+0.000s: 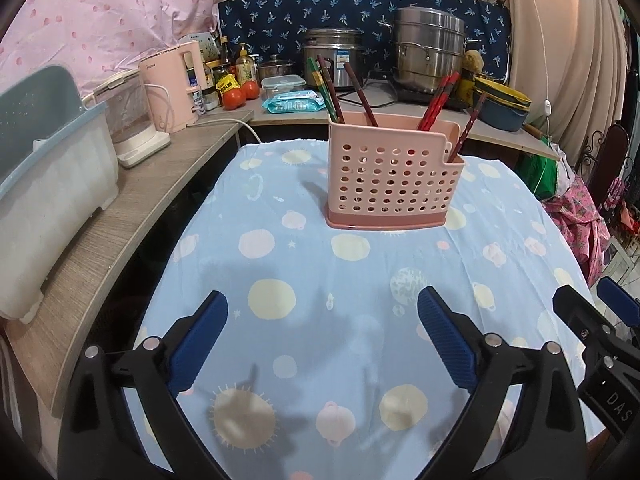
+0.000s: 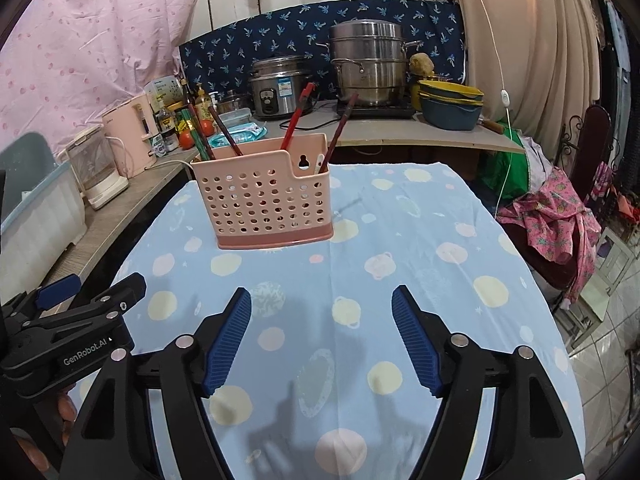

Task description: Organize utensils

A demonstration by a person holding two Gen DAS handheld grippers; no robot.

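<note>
A pink perforated utensil holder (image 1: 390, 176) stands upright on the blue planet-print tablecloth (image 1: 320, 264); it also shows in the right wrist view (image 2: 266, 200). Several chopsticks (image 1: 360, 94), dark, green and red, lean inside it; they also show in the right wrist view (image 2: 294, 118). My left gripper (image 1: 322, 308) is open and empty, low over the cloth, well short of the holder. My right gripper (image 2: 322, 306) is open and empty too, beside the left one, also short of the holder. Each gripper shows at the edge of the other's view.
A wooden counter (image 1: 132, 216) runs along the left with a dish rack (image 1: 48, 184), a blender jug (image 1: 128, 120) and a pink kettle (image 1: 176, 88). Behind the table stand a rice cooker (image 2: 278, 92), a steel steamer pot (image 2: 370, 68), stacked bowls (image 2: 450, 104), tomatoes and bottles.
</note>
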